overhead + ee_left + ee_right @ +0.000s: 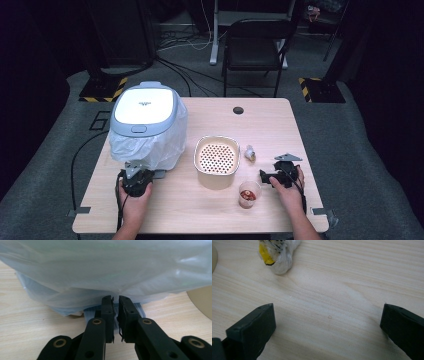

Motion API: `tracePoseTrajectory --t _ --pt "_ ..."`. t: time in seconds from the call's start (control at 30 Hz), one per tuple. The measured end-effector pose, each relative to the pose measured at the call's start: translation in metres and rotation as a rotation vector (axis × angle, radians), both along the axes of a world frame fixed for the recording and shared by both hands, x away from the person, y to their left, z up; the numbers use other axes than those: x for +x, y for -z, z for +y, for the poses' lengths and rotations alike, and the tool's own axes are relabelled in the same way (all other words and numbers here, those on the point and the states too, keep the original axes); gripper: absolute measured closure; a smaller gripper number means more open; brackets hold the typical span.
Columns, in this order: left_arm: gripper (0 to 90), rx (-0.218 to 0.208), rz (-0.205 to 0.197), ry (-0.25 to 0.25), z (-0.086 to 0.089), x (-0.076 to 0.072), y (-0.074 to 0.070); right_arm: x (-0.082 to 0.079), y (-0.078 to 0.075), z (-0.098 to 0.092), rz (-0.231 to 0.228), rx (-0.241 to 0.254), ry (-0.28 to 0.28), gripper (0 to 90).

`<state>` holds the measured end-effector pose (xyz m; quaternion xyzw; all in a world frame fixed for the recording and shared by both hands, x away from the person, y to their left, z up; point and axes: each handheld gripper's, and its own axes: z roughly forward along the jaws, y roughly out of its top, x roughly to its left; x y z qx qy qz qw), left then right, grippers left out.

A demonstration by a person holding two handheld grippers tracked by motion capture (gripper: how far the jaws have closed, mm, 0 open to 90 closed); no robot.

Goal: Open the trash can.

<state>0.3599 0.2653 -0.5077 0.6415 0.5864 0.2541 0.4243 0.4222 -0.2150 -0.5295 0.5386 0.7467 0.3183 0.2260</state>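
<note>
**Left tool pinches the bag's hem at the cooker's near corner**

Nearest me, my left tool (136, 172) stands with its jaws drawn together on the lower edge of the clear plastic bag (105, 277). In the left gripper view a fold of film runs down into the narrow slit between the two pads, so I judge the hem is clamped there and not merely brushed. The bag lies straight ahead of this tool and rises away from it, draped over the white rice cooker (145, 107), which sits just beyond on the counter (200, 210). The film's loose skirt spreads sideways along the cooker's base, so its long edge runs across the tool's line, not along it. Any pull that is to free the bag would, I reckon, have to go upward and over the lid, since the cooker's body stands directly behind the grip.

Well off to the side, my right tool (264, 176) rests low with its jaws wide apart and nothing between them. Ahead of it lies a small wrapped packet (277, 255); a cup (249, 194) stands just beside it, and the perforated steamer basket (216, 159) sits between the two tools. The left hand is plainly the nearer to the bag.
</note>
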Motion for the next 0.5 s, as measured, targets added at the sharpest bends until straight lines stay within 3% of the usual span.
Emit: tracePoseTrajectory --t 0.03,0.07,0.17,0.2,0.37,0.4,0.5 --pt "81.5 0.0 0.0 0.0 0.0 0.0 0.0 0.0 0.0 0.0 0.0 0.0 0.0 0.0" --pt "81.5 0.059 -0.007 0.027 0.003 0.002 0.001 0.0 0.0 0.0 -0.001 -0.002 0.003 0.0" --pt "79.5 0.066 -0.029 0.022 -0.005 0.001 0.006 0.0 0.0 0.0 0.0 -0.002 0.001 0.0" --pt "79.8 0.132 -0.03 0.04 -0.002 0.0 0.006 0.0 0.0 0.0 0.0 0.0 -0.001 0.0" --pt "79.9 0.108 -0.058 0.022 -0.006 -0.001 0.012 0.0 0.0 0.0 0.0 0.0 0.0 0.0" --pt "79.8 0.152 -0.063 0.035 -0.006 -0.004 0.013 0.0 0.0 0.0 -0.001 -0.002 0.001 0.0" --pt "78.1 0.166 -0.071 0.024 -0.008 -0.004 0.013 0.0 0.0 0.0 0.0 0.0 -0.002 0.0"
